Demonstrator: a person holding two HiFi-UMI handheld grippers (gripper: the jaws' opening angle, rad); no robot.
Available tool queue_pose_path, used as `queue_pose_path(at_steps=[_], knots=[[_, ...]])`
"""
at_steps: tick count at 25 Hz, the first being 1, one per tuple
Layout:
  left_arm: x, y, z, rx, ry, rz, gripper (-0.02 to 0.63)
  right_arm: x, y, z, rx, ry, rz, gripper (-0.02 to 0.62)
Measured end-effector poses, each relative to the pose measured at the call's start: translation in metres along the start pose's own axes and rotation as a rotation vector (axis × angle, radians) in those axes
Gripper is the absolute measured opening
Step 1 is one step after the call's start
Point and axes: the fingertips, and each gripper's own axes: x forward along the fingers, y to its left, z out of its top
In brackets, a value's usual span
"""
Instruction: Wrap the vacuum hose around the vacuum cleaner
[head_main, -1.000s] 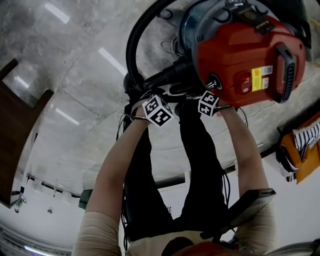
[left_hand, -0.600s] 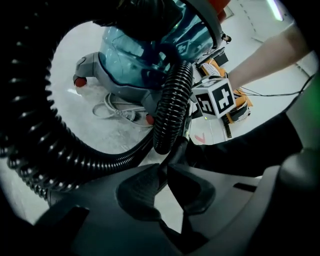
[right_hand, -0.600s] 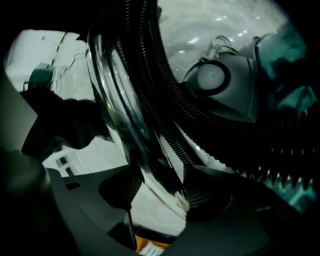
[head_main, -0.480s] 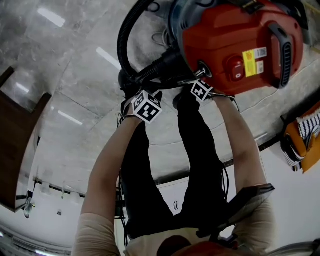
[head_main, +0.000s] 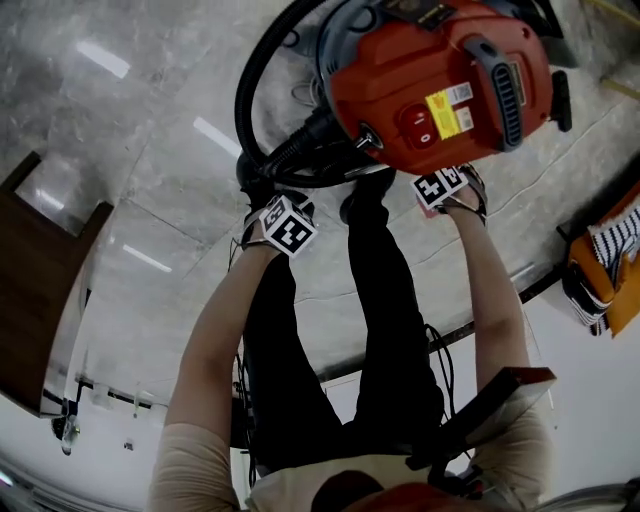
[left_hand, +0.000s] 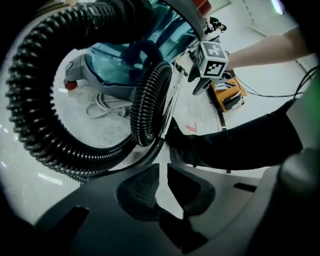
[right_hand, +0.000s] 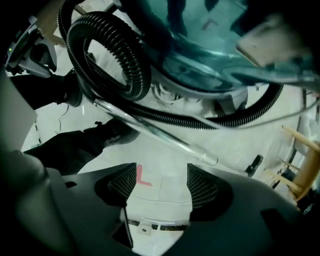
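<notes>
The red-topped vacuum cleaner (head_main: 430, 90) stands on the pale floor in front of my feet. Its teal body (right_hand: 210, 45) fills the top of the right gripper view. The black ribbed hose (head_main: 258, 80) loops out to the left and curls back by the body (left_hand: 150, 105). My left gripper (head_main: 275, 200) hangs by that loop. Its jaws (left_hand: 162, 167) are closed to a thin slit with nothing seen between them. My right gripper (head_main: 445, 180) is below the vacuum's red top. Its jaws (right_hand: 161, 175) are opening wide, with only floor between them. A clear thin tube (right_hand: 160, 135) runs just beyond them.
My legs in black trousers (head_main: 380, 330) stand between the two arms. A dark wooden piece of furniture (head_main: 30, 290) is at the left and an orange bag (head_main: 600, 270) at the right. A white cord (left_hand: 107, 105) lies under the vacuum. A red L mark (right_hand: 141, 177) is on the floor.
The right gripper has moved to the right, away from the hose at the vacuum's front. The vacuum now sits further left and higher in view. The left gripper has barely shifted.
</notes>
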Motion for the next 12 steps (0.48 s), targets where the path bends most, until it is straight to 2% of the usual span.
queue_pose_path(at_steps=[4,6,9,10,12], knots=[[-0.029,-0.009,-0.008,0.049,0.061,-0.017,0.054,-0.019,-0.004,-0.033,0.166,-0.05,0.059,0.311],[-0.046,-0.006,-0.014,0.085,0.102,-0.003,0.054,-0.035,-0.004,-0.043,0.278,-0.11,0.092,0.311],[-0.076,-0.007,-0.017,0.163,0.149,0.029,0.052,-0.07,0.014,-0.038,0.532,-0.315,0.333,0.311],[-0.087,-0.013,-0.016,0.193,0.152,0.039,0.01,-0.088,0.014,-0.036,0.605,-0.391,0.418,0.31],[-0.114,-0.026,-0.017,0.232,0.163,0.057,0.006,-0.129,0.019,-0.028,0.726,-0.52,0.591,0.31]])
